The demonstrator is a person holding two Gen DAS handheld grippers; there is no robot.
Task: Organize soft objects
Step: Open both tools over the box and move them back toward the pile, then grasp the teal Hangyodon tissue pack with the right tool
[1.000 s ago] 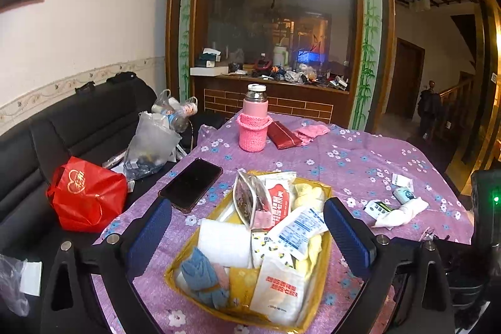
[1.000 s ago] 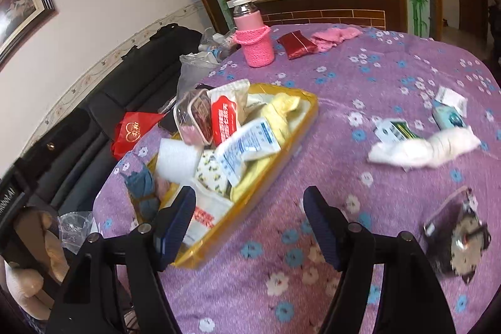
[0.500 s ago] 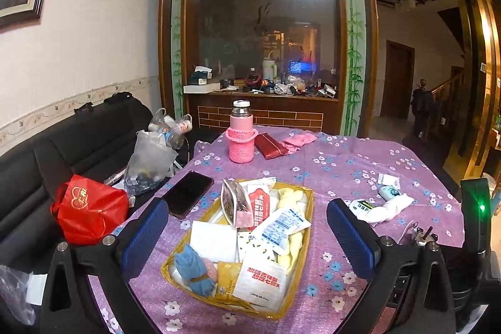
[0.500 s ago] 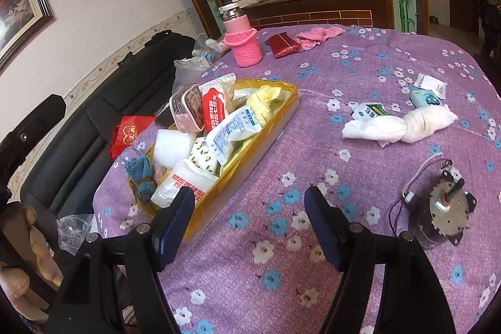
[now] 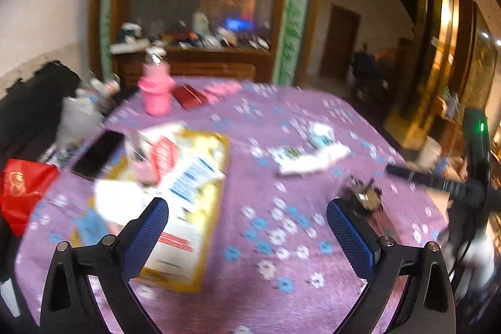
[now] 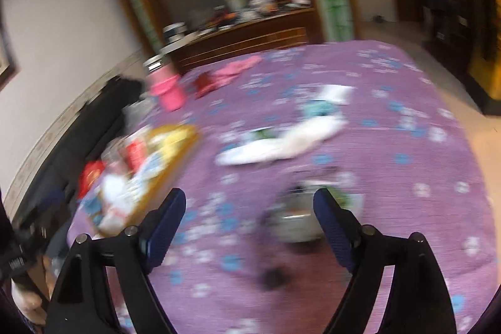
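Both views are smeared with blur, so details come and go. In the left wrist view, lower left of the frame, sits the shallow yellow tray [image 5: 216, 193] on the purple flower-print tablecloth [image 5: 281, 146], and it is packed: a white packet with blue printing [image 5: 191, 180] lies across the middle, a red-and-white packet [image 5: 162, 155] stands behind it, a white folded pad [image 5: 116, 199] rests at the tray's left side, a blue-grey soft cloth [image 5: 90, 224] is tucked in the near left corner, and a white packet with a red stripe [image 5: 175, 243] fills the near end. Just left of the tray lies a black phone [image 5: 97, 152].

Right of centre, well apart from the tray, the white rolled cloth [image 5: 313, 160] lies loose on the tablecloth among small printed packets [image 5: 319, 136]; it shows near the middle of the right wrist view too. At the upper left stands a pink flask in a pink knitted sleeve [image 5: 155, 89], with a dark red pouch [image 5: 189, 97] and a pink cloth [image 5: 222, 88] beside it. A red bag [image 5: 22, 190] sits at the left edge, off the table.

Now the grippers. The left gripper [image 5: 247, 227] points down over the tablecloth, its blue pads [image 5: 147, 233] wide apart, gripping nothing. The right gripper [image 6: 250, 218] also tilts down at the table, its jaws opening, with only tablecloth and a blurred grey metal object [image 6: 294, 221] behind its right finger; nothing is held. At the lower left edge of the right view a hand [image 6: 31, 299] is partly visible.
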